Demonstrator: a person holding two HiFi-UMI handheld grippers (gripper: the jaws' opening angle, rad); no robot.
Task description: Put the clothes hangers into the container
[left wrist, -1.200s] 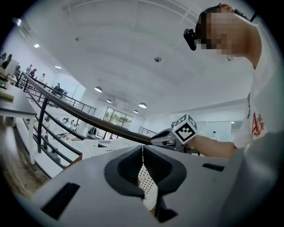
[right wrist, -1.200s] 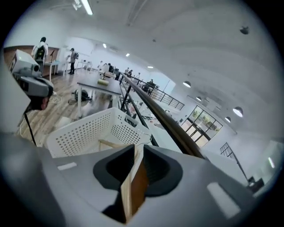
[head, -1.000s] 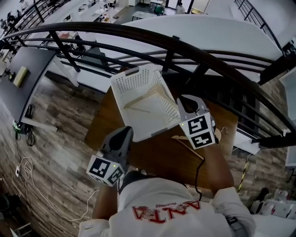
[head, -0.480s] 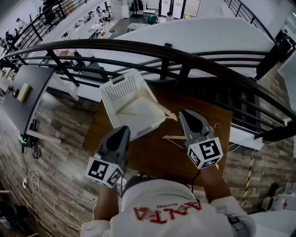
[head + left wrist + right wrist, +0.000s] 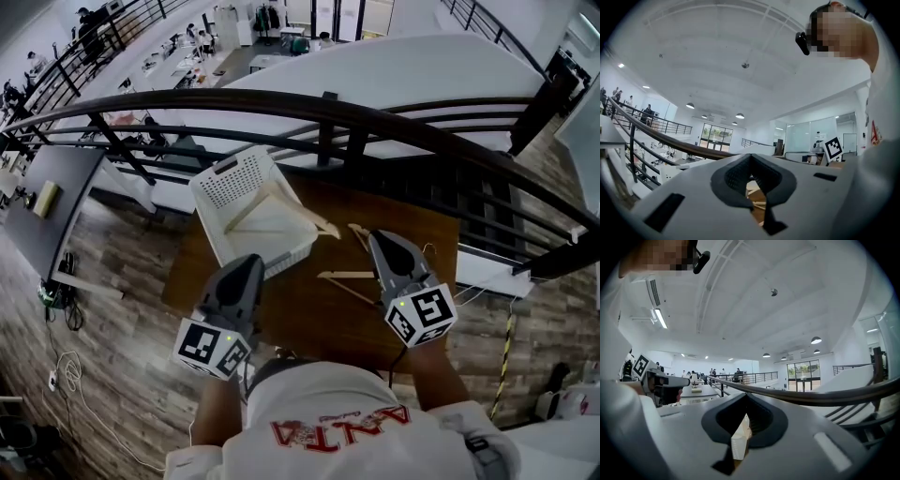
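A white perforated basket (image 5: pixel 217 178) stands on the far left part of the brown table (image 5: pixel 309 314). One wooden hanger (image 5: pixel 300 212) lies in it, with one arm sticking out over the right rim. A second wooden hanger (image 5: pixel 342 276) lies flat on the table right of the basket. My right gripper (image 5: pixel 378 240) is just right of that hanger, shut, and I see nothing between its jaws. In the right gripper view (image 5: pixel 736 453) the basket (image 5: pixel 740 439) shows past the jaws. My left gripper (image 5: pixel 248 265) hovers at the basket's near corner, shut and holding nothing.
A dark curved railing (image 5: pixel 375 117) runs along the far side of the table, with a drop to a lower floor beyond it. A grey desk (image 5: pixel 37 187) stands at the far left. Cables (image 5: pixel 56 375) lie on the wood floor to the left.
My right gripper has drawn back from over the basket's right edge toward me and now sits over the table. The hanger stays in the basket. The left gripper has hardly moved.
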